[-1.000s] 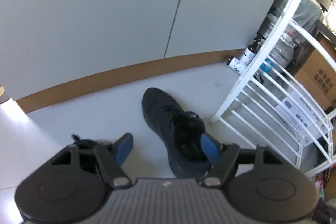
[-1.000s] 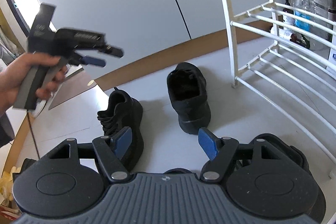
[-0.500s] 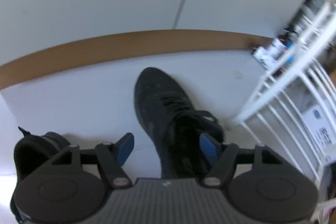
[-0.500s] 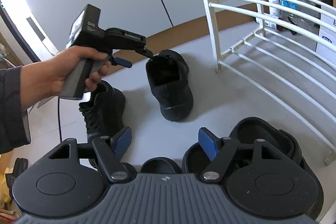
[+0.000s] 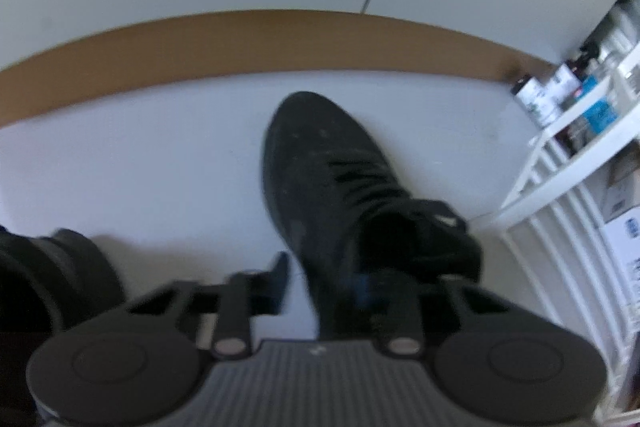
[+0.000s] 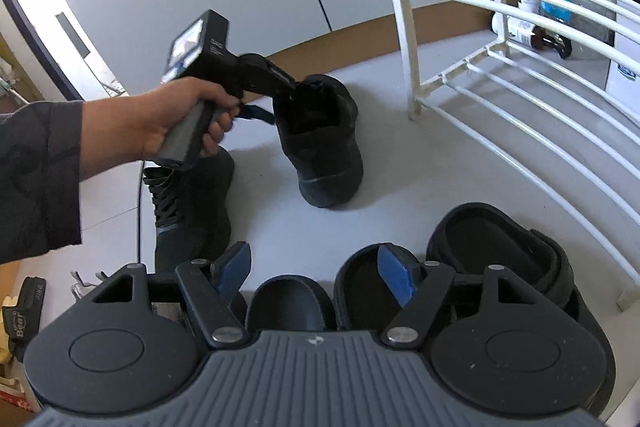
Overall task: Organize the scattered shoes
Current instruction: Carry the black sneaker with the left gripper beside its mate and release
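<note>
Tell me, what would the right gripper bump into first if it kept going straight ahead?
Probably the toe of the farther black lace-up sneaker on the grey floor; the open right gripper might touch floor first, since depth is unclear.

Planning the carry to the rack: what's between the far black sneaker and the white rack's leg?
Only bare floor between sneaker and rack leg; the right wrist view shows it.

2 black sneakers (image 6: 320, 143), 3 black clogs (image 6: 516, 267).

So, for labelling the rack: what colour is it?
White; the shoe rack shows best in the right wrist view.
</note>
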The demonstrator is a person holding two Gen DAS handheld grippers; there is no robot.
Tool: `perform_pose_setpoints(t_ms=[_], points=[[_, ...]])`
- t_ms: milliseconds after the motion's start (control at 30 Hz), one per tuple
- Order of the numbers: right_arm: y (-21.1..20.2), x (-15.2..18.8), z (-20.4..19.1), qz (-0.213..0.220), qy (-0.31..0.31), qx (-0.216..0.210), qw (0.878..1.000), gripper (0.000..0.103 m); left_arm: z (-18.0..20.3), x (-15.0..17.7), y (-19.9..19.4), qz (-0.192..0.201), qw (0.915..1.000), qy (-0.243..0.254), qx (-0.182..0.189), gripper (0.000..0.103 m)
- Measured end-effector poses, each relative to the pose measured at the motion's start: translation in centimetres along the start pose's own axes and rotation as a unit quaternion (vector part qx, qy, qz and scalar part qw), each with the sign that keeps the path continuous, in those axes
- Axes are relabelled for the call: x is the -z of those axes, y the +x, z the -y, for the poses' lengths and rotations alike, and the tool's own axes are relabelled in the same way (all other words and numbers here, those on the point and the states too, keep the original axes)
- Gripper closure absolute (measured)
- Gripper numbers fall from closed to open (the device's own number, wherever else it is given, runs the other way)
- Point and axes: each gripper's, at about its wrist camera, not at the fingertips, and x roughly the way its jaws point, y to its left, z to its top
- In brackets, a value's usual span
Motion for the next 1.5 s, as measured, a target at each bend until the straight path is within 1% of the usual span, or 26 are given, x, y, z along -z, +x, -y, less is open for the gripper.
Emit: perform_pose_setpoints(t_ms=[67,100,200,400,500,633,733,800,833,933,1033,1067,1167,1200,1367,1500], points=[[0.1,0.0,-0.2,0.002,-0.003,0.001,1.0,0.028,0.2,-0.3,-0.7,0.007,1.0,0.0,-0.005,0.095],[0.1,0.0,-0.2,0.002,-0.001,0.001,1.0,0.028,0.1,-0.5,-1.0,0.008,1.0,-0.005,-0.001,0.095],[0.1,-0.1,-0.1,0.005,0.004,0.001,1.0,0.028,-0.1,-1.2,-1.8,0.003,1.0,0.001,0.002,0.095],[0.3,0.0,-0.4,0.006,0.009,-0.001,1.0,0.028,-1.3,-2.8,-4.1,0.015,0.9996,-0.023,0.005,0.094],[0.5,-0.1,-0.7,0.009,0.01,-0.008,1.0,0.028,-2.1,-3.3,-6.3,0.033,0.9991,-0.026,0.0,0.094],[1.0,-0.4,-1.8,0.014,0.015,-0.017,1.0,0.028,-3.1,-3.7,-9.2,0.04,0.9989,-0.026,0.002,0.095],[1.1,-0.6,-2.9,0.018,0.018,-0.029,0.999,0.028,-4.7,-4.3,-12.0,0.05,0.9982,-0.034,0.004,0.095],[1.2,-0.8,-3.8,0.023,0.019,-0.036,0.999,0.028,-6.3,-4.7,-14.7,0.06,0.9974,-0.038,0.005,0.095],[1.2,-0.9,-4.0,0.025,0.019,-0.037,0.999,0.028,-6.7,-4.8,-15.3,0.063,0.9973,-0.038,0.004,0.095],[1.2,-1.2,-5.4,0.032,0.02,-0.047,0.998,0.028,-9.1,-4.8,-19.1,0.078,0.9964,-0.033,-0.002,0.095],[1.2,-1.5,-7.0,0.041,0.024,-0.056,0.997,0.028,-11.7,-4.4,-21.8,0.086,0.9954,-0.042,-0.006,0.095],[1.3,-1.6,-7.5,0.042,0.024,-0.059,0.997,0.028,-13.2,-4.2,-23.0,0.091,0.9947,-0.047,-0.008,0.095],[1.4,-1.7,-9.1,0.043,0.014,-0.065,0.997,0.028,-15.6,-3.7,-24.9,0.096,0.9939,-0.053,-0.015,0.095],[1.5,-1.8,-9.5,0.044,0.012,-0.066,0.997,0.028,-17.3,-3.2,-26.1,0.098,0.9933,-0.057,-0.022,0.095],[2.1,-1.9,-12.3,0.044,0.009,-0.073,0.996,0.028,-22.3,-0.9,-28.4,0.093,0.9919,-0.077,-0.038,0.095],[2.5,-1.9,-14.5,0.033,-0.02,-0.08,0.996,0.028,-26.4,1.2,-28.4,0.096,0.9891,-0.106,-0.036,0.095]])
